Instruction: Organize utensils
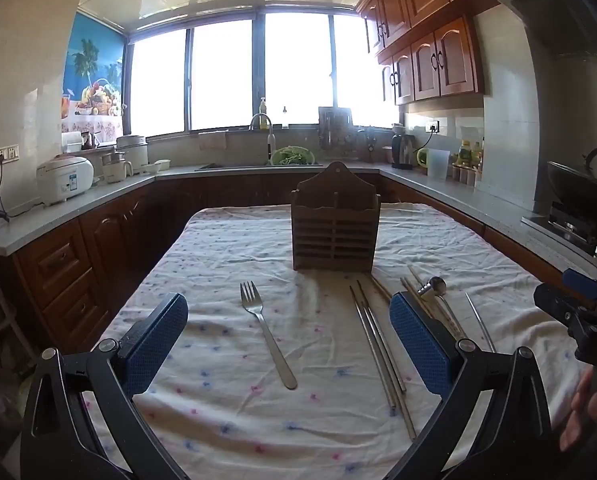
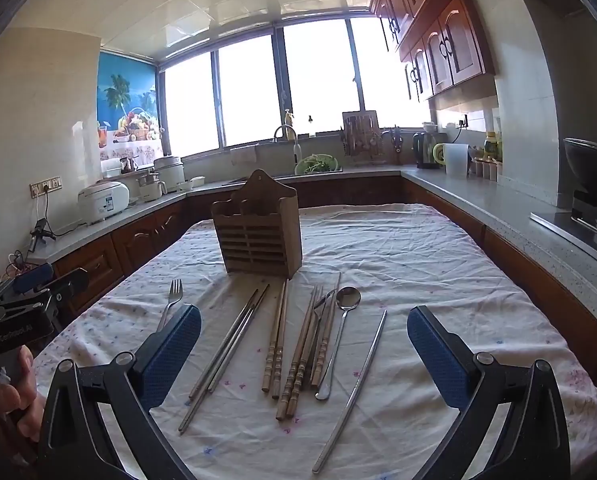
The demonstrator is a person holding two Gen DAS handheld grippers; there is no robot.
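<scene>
Both tools hung above the cloth with nothing in them: the left gripper point(image 1: 288, 344) spread wide, the right gripper point(image 2: 304, 354) just as wide apart. In the left view the fork point(image 1: 267, 334) lay dead centre between the blue pads, tines toward the wooden holder point(image 1: 334, 226) at mid-frame, handle running down toward the camera. Chopsticks point(image 2: 278, 344), spoon point(image 2: 338, 336) and a slim metal piece point(image 2: 352, 392) lay lengthwise the same way in the right view's lower middle. I judged the left nearer the fork.
</scene>
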